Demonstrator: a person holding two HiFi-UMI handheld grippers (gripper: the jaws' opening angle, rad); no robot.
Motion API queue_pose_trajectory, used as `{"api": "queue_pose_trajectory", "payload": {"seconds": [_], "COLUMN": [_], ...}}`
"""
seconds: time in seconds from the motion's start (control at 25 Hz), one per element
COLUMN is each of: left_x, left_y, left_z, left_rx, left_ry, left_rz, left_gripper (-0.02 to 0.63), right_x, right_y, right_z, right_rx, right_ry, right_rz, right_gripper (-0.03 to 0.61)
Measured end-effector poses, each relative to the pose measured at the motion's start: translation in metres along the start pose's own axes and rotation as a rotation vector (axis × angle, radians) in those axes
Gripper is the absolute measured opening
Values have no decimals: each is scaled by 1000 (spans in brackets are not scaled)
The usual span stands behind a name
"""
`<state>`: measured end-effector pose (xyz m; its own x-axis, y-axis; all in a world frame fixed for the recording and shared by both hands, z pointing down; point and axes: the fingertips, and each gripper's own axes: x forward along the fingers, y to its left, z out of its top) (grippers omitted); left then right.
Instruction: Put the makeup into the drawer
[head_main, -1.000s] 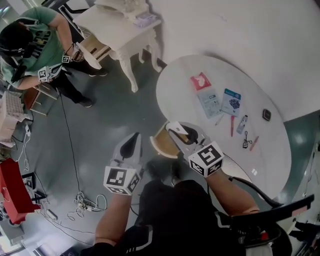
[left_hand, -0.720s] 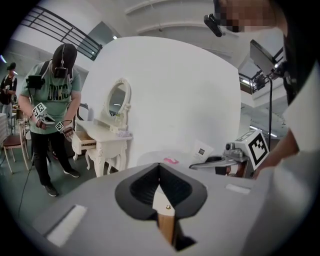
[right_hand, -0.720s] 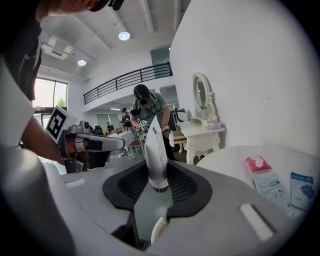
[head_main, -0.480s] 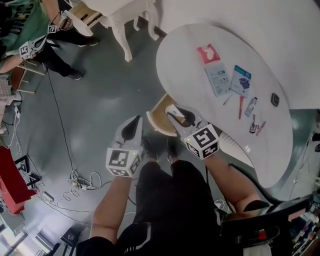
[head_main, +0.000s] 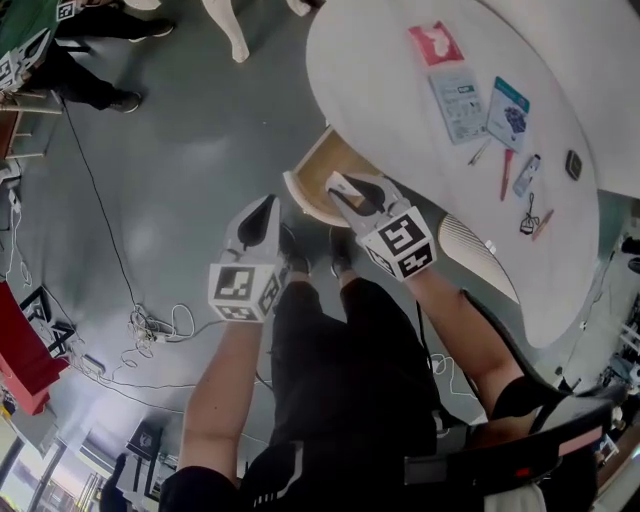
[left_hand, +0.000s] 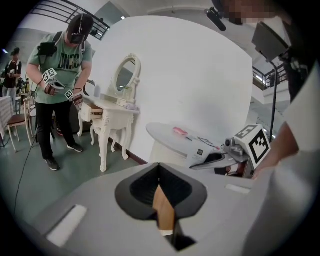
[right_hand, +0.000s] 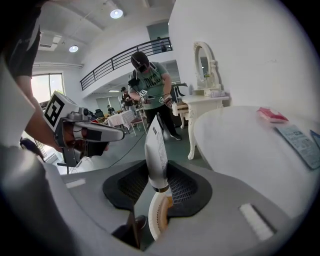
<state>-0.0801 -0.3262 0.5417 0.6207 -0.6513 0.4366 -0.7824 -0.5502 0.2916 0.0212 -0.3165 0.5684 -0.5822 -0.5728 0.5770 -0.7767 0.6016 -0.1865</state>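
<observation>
Three vantage points: one high overhead, two low on the grippers.

From the head, steeply down past the wearer's legs onto the left gripper (head_main: 266, 206), the right gripper (head_main: 345, 188), the drawer (head_main: 325, 165) and the round white table (head_main: 400, 100). From each gripper, roughly level across the room and tight over its own jaws, the right one's clamped around a white tube (right_hand: 156, 155). Shared between the two gripper views: the table's edge, the dressing table (left_hand: 111, 112), the person in green (left_hand: 60, 65), each other's gripper. Shared with the head view: table, drawer.

Left gripper (head_main: 262, 212) and right gripper (head_main: 347, 190) (tube (right_hand: 156, 145) in it) have sunk closer to the drawer (head_main: 298, 190).
</observation>
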Motion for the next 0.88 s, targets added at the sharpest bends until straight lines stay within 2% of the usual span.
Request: {"api": "queue_pose_trajectory", "payload": {"seconds": [0.36,0.52,0.72,0.88], "left_x": [27,38,43,45], "left_y": [20,33,43,49], "left_z": [-63,-86,-114,-137], "left_rx": [-48,-91,-102,-167], "left_ry": [64,75,89,78], "left_rz": [-4,34,85,129], "left_gripper": [-2,-2,-2,-2], "right_x": [44,61,85,108], "right_y": [-4,-13,-12,-17], "right_z": [-66,-89,-125,-152], "right_rx": [-23,-23,-46,-55], "right_ry": [113,148,216,274], "right_rz": [12,7,29,51], "right_gripper": [121,121,121,121]}}
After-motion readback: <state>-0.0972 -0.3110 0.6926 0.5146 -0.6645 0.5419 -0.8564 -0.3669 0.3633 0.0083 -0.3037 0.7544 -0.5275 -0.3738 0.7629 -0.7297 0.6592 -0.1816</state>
